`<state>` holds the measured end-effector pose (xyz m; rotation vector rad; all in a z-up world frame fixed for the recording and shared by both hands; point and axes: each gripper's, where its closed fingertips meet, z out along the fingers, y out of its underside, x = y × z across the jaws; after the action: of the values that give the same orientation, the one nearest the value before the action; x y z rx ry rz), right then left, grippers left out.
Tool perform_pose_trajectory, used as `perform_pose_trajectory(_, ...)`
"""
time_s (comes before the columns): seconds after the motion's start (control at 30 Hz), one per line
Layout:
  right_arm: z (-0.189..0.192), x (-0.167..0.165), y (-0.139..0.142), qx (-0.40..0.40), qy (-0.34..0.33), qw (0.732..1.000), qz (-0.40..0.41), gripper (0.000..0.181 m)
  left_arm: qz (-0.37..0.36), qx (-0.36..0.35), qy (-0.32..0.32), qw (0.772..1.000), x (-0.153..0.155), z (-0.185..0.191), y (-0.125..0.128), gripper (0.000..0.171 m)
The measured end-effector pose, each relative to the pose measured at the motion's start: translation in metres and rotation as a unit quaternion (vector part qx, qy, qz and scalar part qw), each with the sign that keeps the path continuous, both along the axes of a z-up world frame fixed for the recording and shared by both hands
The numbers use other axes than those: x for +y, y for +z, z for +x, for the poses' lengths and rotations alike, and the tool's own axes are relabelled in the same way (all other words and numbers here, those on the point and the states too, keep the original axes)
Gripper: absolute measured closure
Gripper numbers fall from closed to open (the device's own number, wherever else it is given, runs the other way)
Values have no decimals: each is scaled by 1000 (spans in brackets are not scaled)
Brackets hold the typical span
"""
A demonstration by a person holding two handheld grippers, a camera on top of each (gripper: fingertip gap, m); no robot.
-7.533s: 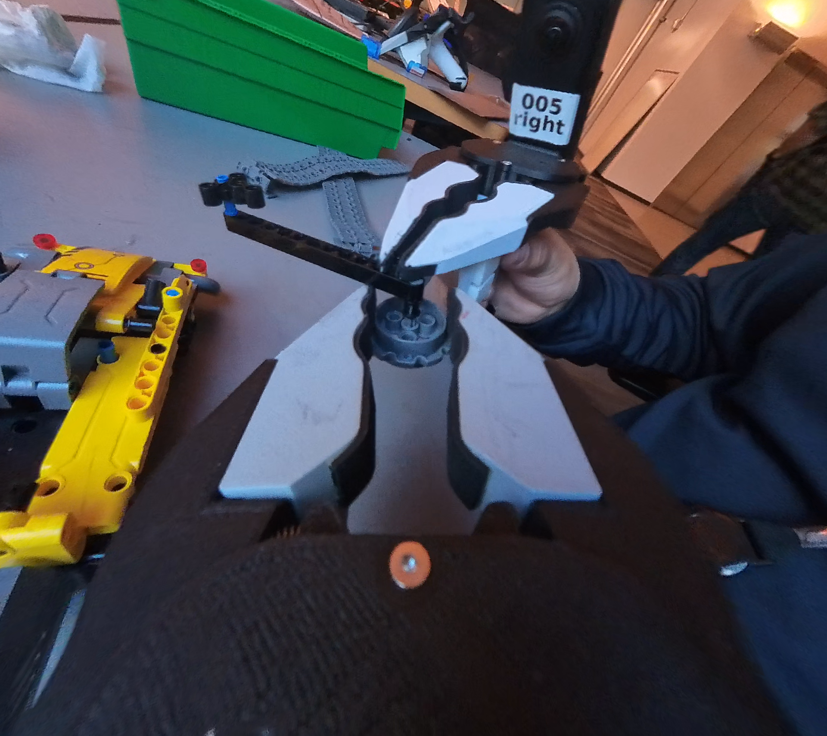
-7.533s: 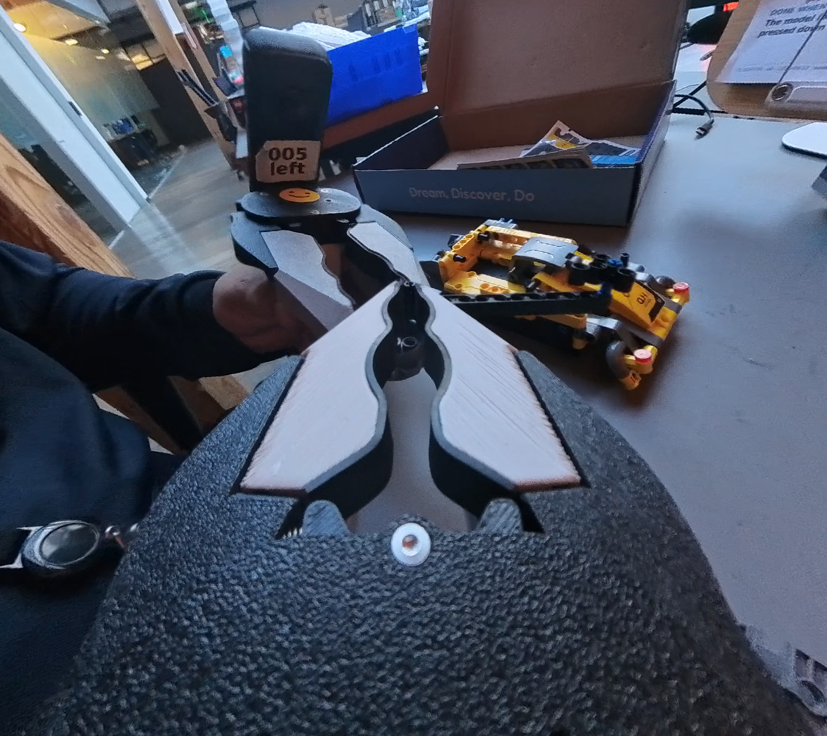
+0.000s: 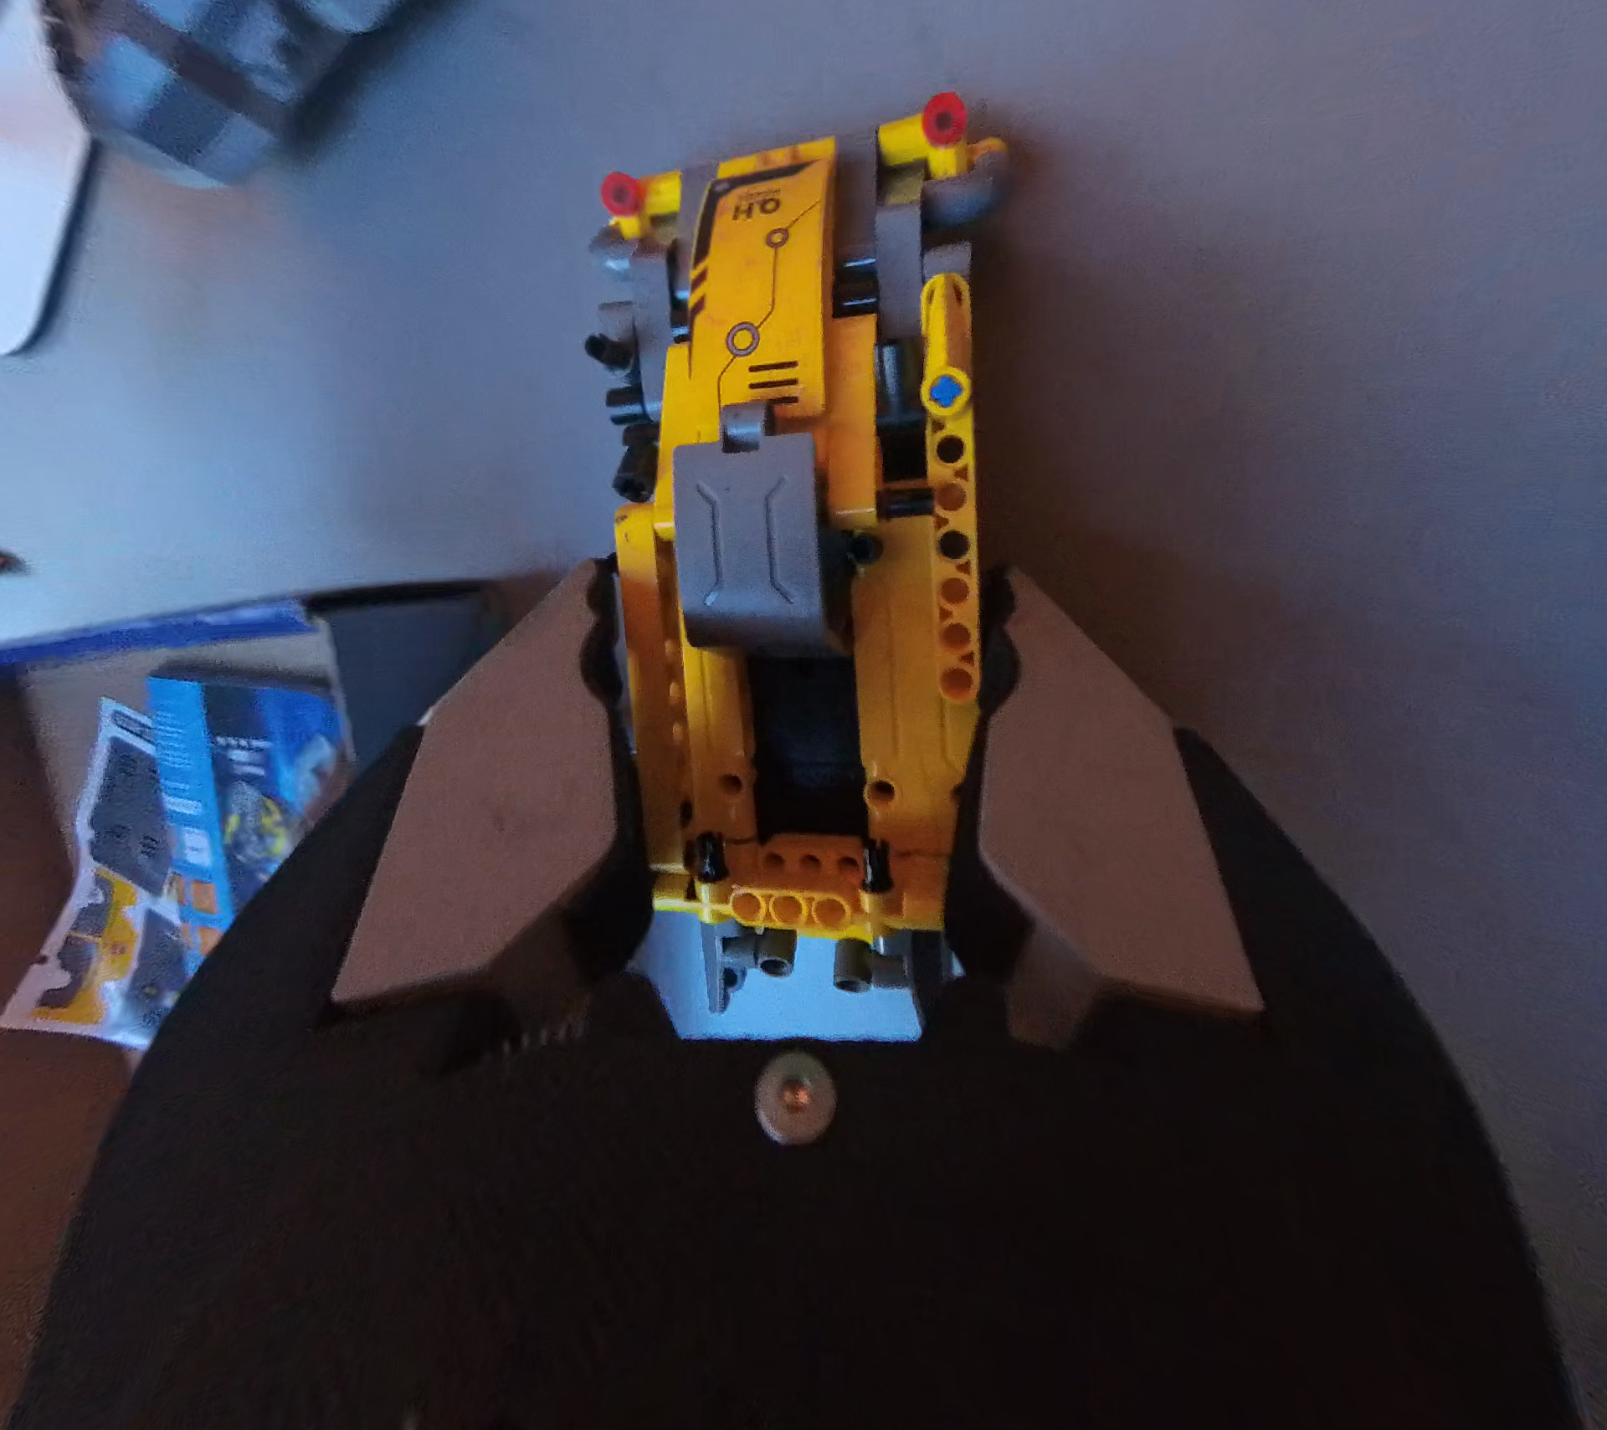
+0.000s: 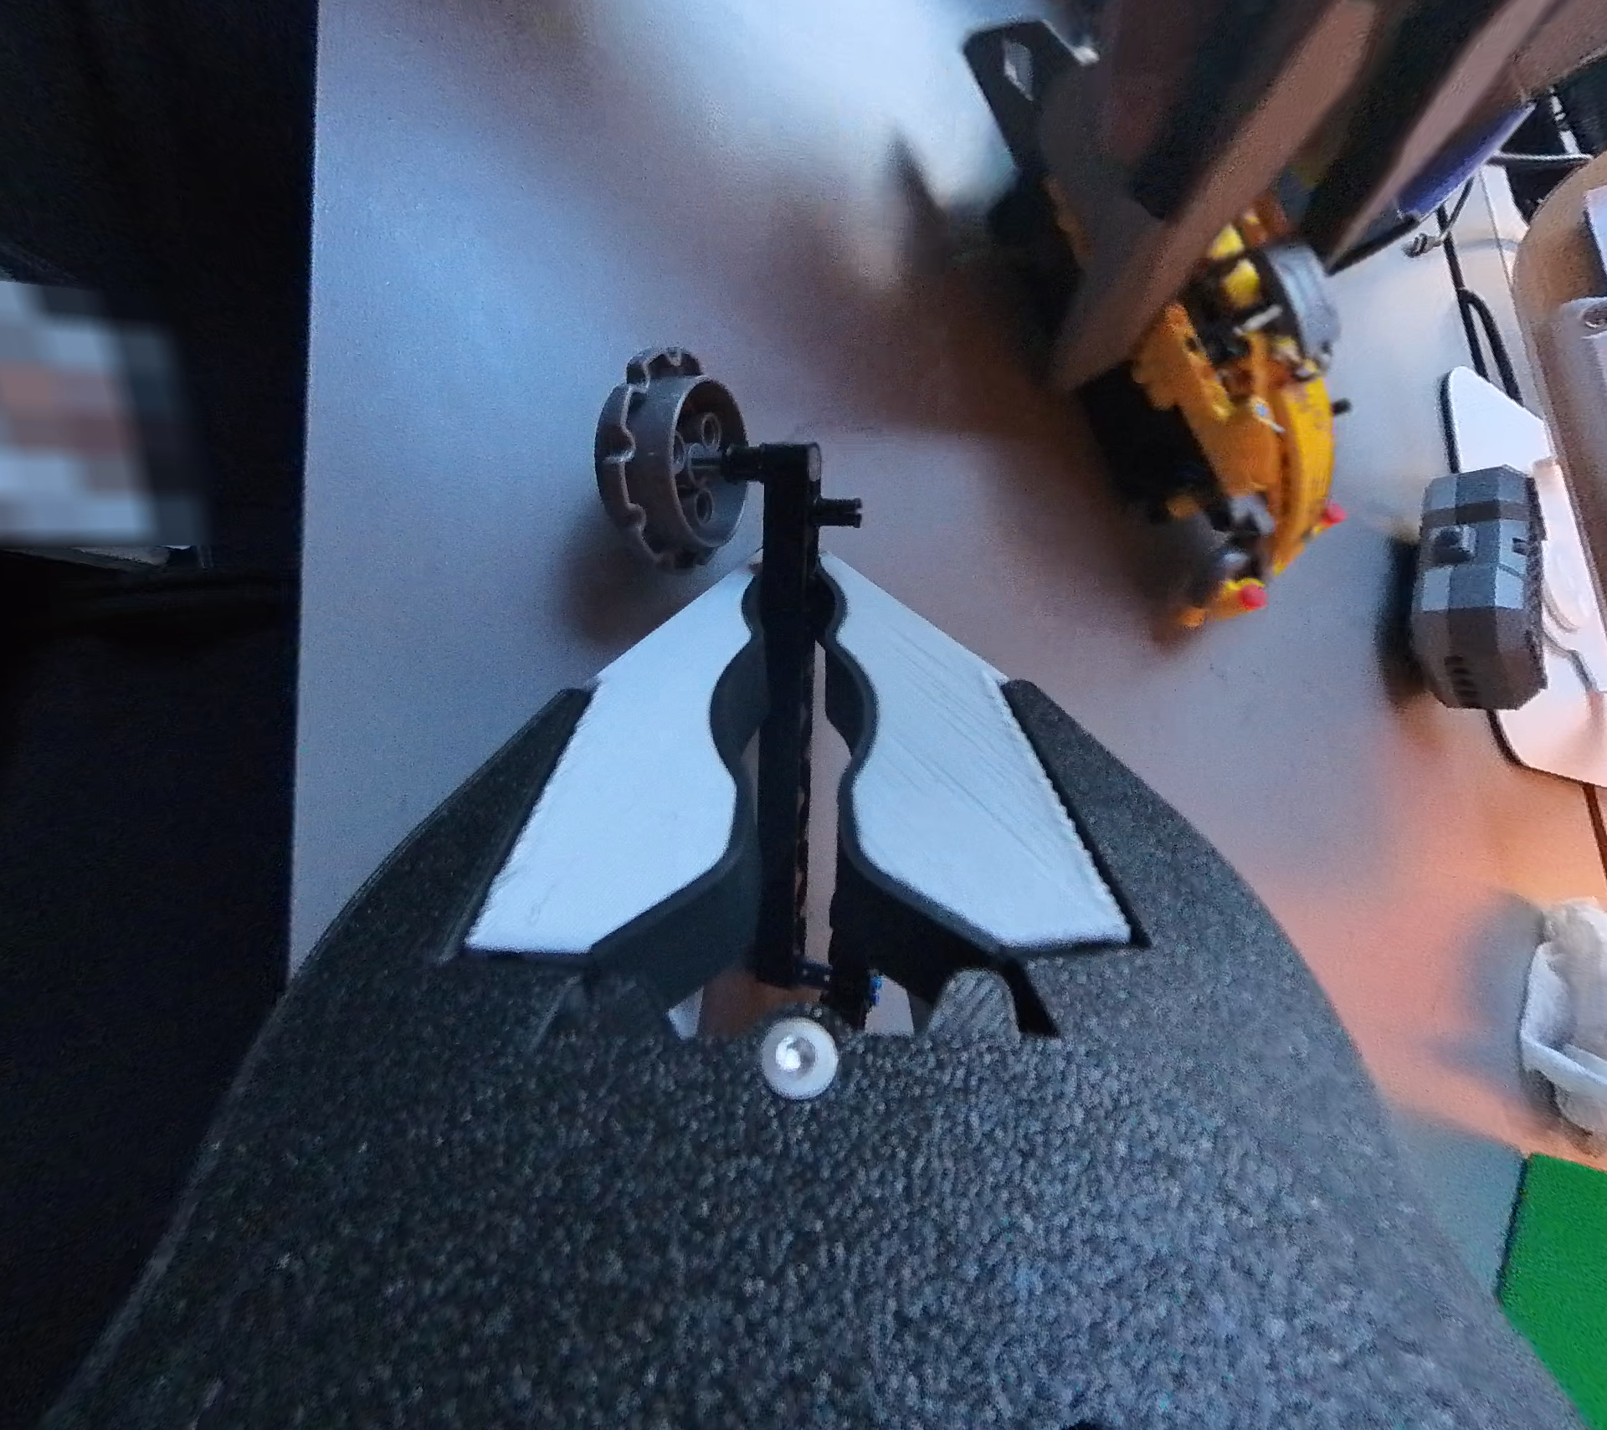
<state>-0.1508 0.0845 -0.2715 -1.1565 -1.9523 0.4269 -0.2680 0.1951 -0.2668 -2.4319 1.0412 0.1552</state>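
The left gripper (image 3: 796,701) has its fingers (image 3: 496,780) about half open and pressed on both sides of a yellow toy truck (image 3: 783,519) made of building bricks. The truck's far end with red studs points away over the grey worktop (image 3: 1217,84).

The right gripper (image 4: 793,606) has its fingers (image 4: 626,780) nearly closed on a thin black beam (image 4: 787,693). A dark grey wheel (image 4: 670,471) sits on a pin at the beam's far end, on its left side.

A grey block (image 4: 1478,597) lies on the worktop to the right, near the truck. A blue booklet (image 3: 174,823) lies to the near left of the truck.
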Motion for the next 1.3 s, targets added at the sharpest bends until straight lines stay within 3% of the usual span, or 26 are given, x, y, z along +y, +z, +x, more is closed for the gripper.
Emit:
perform_pose_trajectory(0.1,-4,5,0,3,-18,1000,13,180,-7,-3,54,999,34,-7,-1,88)
perform_pose_trajectory(0.23,-10,8,5,29,-40,997,63,170,32,4,54,998,28,-3,15,85)
perform_pose_trajectory(0.3,-7,6,10,44,-41,997,58,159,55,-9,49,997,6,-1,29,81)
perform_pose_trajectory(0.33,-3,5,13,47,-40,997,38,144,60,-26,43,997,-9,3,35,79)
perform_pose_trajectory(0.43,21,15,28,57,-59,996,-22,116,25,-154,3,988,-62,42,45,80)
perform_pose_trajectory(0.5,42,32,37,78,-94,991,-60,120,-15,-246,-37,969,-97,81,48,78)
perform_pose_trajectory(0.6,52,35,30,86,-112,979,-149,132,-35,-313,-89,945,-121,133,43,80)
perform_pose_trajectory(0.63,50,35,29,81,-120,979,-144,134,-36,-313,-98,944,-121,145,36,79)
perform_pose_trajectory(0.77,23,23,18,46,-109,988,-100,139,-60,-278,-136,949,-122,167,7,104)
perform_pose_trajectory(0.8,18,21,12,24,-108,990,-93,132,-61,-269,-154,949,-125,166,4,136)
perform_pose_trajectory(0.83,16,18,9,12,-100,991,-90,128,-44,-248,-153,956,-121,159,0,148)
perform_pose_trajectory(0.87,18,18,8,2,-93,992,-84,139,-33,-227,-149,962,-119,149,-3,160)
perform_pose_trajectory(0.9,22,22,7,-6,-96,993,-72,134,-23,-209,-143,967,-116,139,-5,166)
perform_pose_trajectory(0.97,36,30,13,-2,-104,992,-73,122,-10,-189,-145,971,-117,122,-5,167)
perform_pose_trajectory(1.13,61,35,19,20,-109,985,-133,123,1,-170,-181,969,-125,104,-7,163)
perform_pose_trajectory(1.3,49,17,6,-6,-83,984,-160,130,9,-139,-203,969,-120,99,-6,157)
